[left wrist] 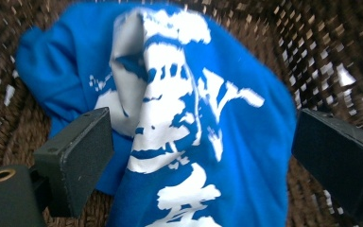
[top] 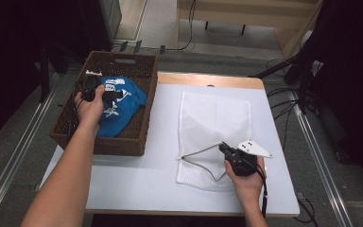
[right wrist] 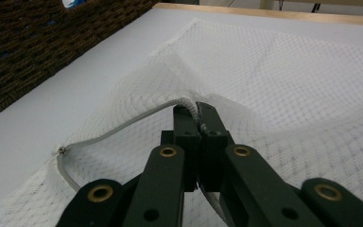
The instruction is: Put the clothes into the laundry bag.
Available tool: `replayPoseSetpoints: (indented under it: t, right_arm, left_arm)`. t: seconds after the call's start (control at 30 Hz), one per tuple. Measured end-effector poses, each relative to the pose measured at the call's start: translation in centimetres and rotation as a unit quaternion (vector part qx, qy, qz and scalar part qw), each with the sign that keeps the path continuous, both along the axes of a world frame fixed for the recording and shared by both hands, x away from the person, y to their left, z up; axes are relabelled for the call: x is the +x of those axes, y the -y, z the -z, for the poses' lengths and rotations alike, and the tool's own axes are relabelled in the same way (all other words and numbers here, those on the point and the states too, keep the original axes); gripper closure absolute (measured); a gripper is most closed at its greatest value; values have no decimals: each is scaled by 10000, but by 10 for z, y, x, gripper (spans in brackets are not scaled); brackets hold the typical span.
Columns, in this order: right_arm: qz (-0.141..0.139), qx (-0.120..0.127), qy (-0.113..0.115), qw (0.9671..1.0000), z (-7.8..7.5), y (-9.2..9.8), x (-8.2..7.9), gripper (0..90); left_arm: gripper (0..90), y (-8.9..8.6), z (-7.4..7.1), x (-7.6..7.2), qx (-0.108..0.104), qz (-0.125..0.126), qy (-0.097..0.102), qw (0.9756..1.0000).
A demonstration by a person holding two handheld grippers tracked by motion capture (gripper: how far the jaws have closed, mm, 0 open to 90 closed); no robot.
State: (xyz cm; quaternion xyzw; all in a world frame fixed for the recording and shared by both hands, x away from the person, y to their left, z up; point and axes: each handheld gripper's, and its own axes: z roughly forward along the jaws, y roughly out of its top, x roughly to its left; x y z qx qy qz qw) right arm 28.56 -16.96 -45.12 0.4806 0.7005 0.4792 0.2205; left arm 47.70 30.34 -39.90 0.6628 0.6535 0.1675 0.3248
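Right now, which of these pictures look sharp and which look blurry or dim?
High view: table brightly lit, surroundings dark, slightly soft. Left gripper view: blue shirt and basket smeared with blur, the claw's pads sharper. Right gripper view: crisp on the claw and mesh bag, no glare.

Blue shirt (top: 123, 101) with white print lies crumpled in the wicker basket (top: 137, 137). White mesh laundry bag (top: 212, 123) lies flat on the surface (top: 156, 156), its zipper edge lifted.

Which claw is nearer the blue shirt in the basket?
The left claw is nearer: it is open right over the blue shirt in the wicker basket. The right claw grips the mesh laundry bag's edge.
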Motion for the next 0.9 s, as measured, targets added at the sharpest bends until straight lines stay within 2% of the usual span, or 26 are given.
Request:
replayPoseSetpoints:
  t: [0.07,0.13,0.17,0.2,0.23,0.27,0.3,0.33,0.37,0.4,0.43,0.5,0.53,0.57,0.6,0.63,0.67,0.7,0.73,0.77,0.8,0.87,0.9]
  right_arm:
    - [7,9,6,10000,0,0,0,894]
    - [1,16,14,10000,0,1,0,894]
    - [3,24,2,10000,0,1,1,894]
    - [2,27,-10,10000,1,1,1,894]
    - [1,24,-6,10000,1,1,1,895]
    - [1,24,-6,10000,1,1,1,895]
    - [4,25,-13,10000,1,1,1,894]
    - [-3,26,-7,10000,2,1,1,895]
    - [-2,28,-8,10000,2,1,1,894]
    - [-2,28,-8,10000,2,1,1,894]
    - [-6,29,-5,10000,2,1,1,894]
    - [-15,21,7,10000,2,0,1,894]
    - [-18,10,7,10000,2,0,1,894]
    - [-22,-6,8,10000,2,0,1,894]
    - [-25,-12,9,10000,2,0,1,895]
    - [-22,-13,19,10000,2,0,1,895]
    - [-22,-13,19,10000,2,0,1,895]
    - [-25,-14,22,10000,2,0,1,895]
    - [-25,-14,22,10000,2,0,1,895]
    - [-24,-8,21,10000,2,0,1,895]
    - [-25,-1,17,10000,3,0,1,895]
    - [-22,5,-1,10000,3,0,1,894]
    - [-25,2,3,10000,3,0,1,895]
  left_arm:
    - [62,1,3,3,65,-27,-120,9999]
    - [62,2,9,6,85,-71,-365,9993]
    - [62,2,15,9,187,-174,-616,9978]
    - [63,3,17,11,256,-258,-748,9965]
    - [67,4,22,14,415,-410,-1042,9928]
    - [68,4,22,14,415,-410,-1042,9928]
    - [68,6,27,16,569,-417,-1232,9899]
    - [68,6,27,16,569,-417,-1232,9899]
    - [70,12,31,16,831,-408,-1386,9860]
    - [82,12,31,16,831,-408,-1386,9860]
    - [128,16,31,16,942,-336,-1448,9844]
    - [222,19,31,15,931,-293,-1444,9847]
    - [281,19,30,14,988,-239,-1463,9840]
    - [365,23,30,12,1151,-92,-1430,9830]
    - [421,23,30,12,1151,-92,-1430,9830]
    - [495,24,30,11,1172,12,-1425,9828]
    - [495,25,29,11,1143,83,-1421,9832]
    - [635,25,28,11,1020,130,-1449,9841]
    - [635,25,28,11,917,163,-1466,9848]
    - [700,25,28,11,830,280,-1523,9844]
    - [738,26,28,10,855,296,-1520,9842]
    - [771,27,26,10,806,410,-1657,9820]
    - [792,25,24,10,702,536,-1803,9796]
